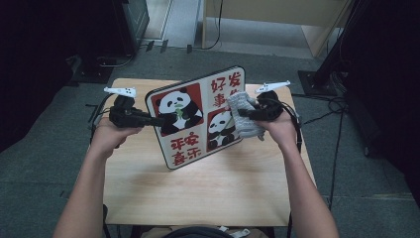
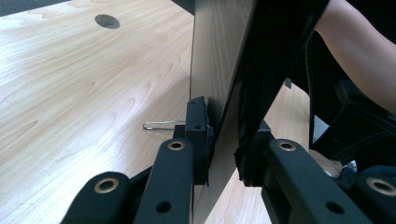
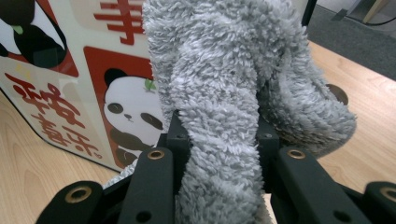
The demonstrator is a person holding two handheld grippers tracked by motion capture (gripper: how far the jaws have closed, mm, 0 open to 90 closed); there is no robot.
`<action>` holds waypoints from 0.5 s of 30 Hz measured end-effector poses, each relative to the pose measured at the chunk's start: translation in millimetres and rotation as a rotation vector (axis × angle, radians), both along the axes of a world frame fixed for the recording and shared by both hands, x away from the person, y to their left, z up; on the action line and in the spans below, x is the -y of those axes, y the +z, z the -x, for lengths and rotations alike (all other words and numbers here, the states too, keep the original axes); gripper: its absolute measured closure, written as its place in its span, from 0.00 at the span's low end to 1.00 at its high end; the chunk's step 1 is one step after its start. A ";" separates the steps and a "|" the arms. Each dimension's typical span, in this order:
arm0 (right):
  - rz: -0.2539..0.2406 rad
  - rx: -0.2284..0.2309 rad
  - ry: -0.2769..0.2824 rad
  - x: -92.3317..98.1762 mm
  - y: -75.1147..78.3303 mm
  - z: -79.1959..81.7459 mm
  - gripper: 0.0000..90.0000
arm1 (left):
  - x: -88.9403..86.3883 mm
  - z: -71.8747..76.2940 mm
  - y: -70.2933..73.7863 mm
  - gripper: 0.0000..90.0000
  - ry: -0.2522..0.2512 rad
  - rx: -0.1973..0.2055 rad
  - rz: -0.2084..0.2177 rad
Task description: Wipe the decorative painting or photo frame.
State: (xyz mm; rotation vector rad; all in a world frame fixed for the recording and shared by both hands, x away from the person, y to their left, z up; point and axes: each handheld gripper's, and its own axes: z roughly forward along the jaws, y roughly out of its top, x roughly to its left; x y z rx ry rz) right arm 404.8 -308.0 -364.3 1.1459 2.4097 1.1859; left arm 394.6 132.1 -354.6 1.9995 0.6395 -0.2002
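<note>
A square panda board (image 1: pixel 198 116) with red panels and red characters stands tilted above the wooden table (image 1: pixel 198 193). My left gripper (image 1: pixel 157 121) is shut on the board's left edge; in the left gripper view the board (image 2: pixel 219 70) runs edge-on between the jaws of that gripper (image 2: pixel 223 149). My right gripper (image 1: pixel 242 113) is shut on a grey fluffy cloth (image 1: pixel 243 116) that rests against the board's right side. In the right gripper view the cloth (image 3: pixel 224 93) bulges out of the gripper (image 3: pixel 219 140), with the board's panda print (image 3: pixel 126 112) behind it.
A thin metal clip or wire (image 2: pixel 161 124) lies on the table beneath the board. A round cable hole (image 2: pixel 107 21) sits in the tabletop. Dark equipment and cables (image 1: pixel 337 104) surround the table on the grey carpet. The near half of the tabletop is bare wood.
</note>
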 end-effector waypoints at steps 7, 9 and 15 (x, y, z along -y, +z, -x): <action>-0.005 -0.010 -0.002 0.7 -9.0 1.3 0.77 | -0.2 -0.3 -0.1 0.87 -0.001 0.000 0.000; -0.008 -0.015 -0.004 1.1 -12.1 2.0 0.76 | -0.2 -0.3 -0.1 0.87 -0.001 0.000 0.000; -0.010 -0.032 -0.008 3.3 -23.0 4.0 0.76 | 0.0 -0.1 -0.2 0.87 -0.003 0.001 0.001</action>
